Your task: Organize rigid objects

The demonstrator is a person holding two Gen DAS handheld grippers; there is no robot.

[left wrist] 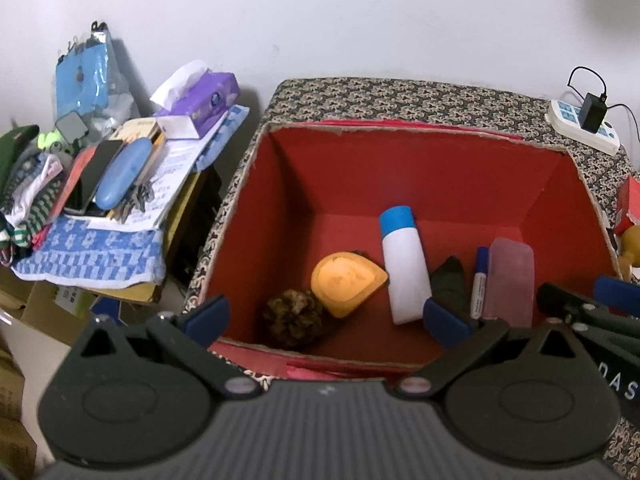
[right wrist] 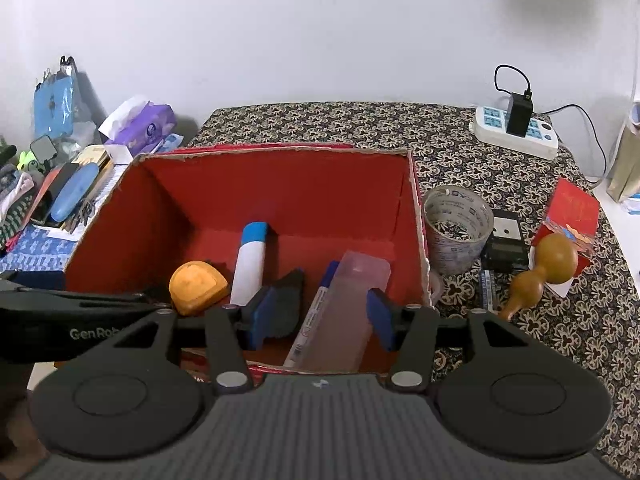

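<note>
At the far left, beside the table, a cluttered stack held a blue glasses case [left wrist: 120, 178] and a purple tissue box [left wrist: 204, 100], well apart from the work. The red-lined box [left wrist: 400, 160] sat on the patterned tablecloth [right wrist: 460, 140].

Inside the box, from the left, lay a pine cone [left wrist: 294, 316], touching an orange teardrop-shaped case [left wrist: 346, 282]; then a white bottle with a blue cap [left wrist: 404, 264] lying on its side, a dark object I could not identify, a blue marker [right wrist: 316, 312] and a frosted plastic case [right wrist: 352, 308] leaning against the near wall.

The left gripper [left wrist: 326, 318] hung over the box's near edge with its jaws spread wide and nothing between them. The right gripper [right wrist: 320, 320] was also released, its blue pads either side of the marker and frosted case without visibly pressing them.

Right of the box, still on the cloth, stood a roll of clear tape [right wrist: 458, 224] just beside the box wall, then a small black device [right wrist: 506, 240], a wooden gourd [right wrist: 540, 272] lying on a red envelope [right wrist: 572, 208], and a power strip [right wrist: 516, 132] farther back.

These outside items looked like the ones still to be stowed. The tape roll would likely be light and stiff, best pinched through one wall of the ring. The gourd seemed hard, smooth and prone to slip; the narrow waist would probably offer the surest hold.
</note>
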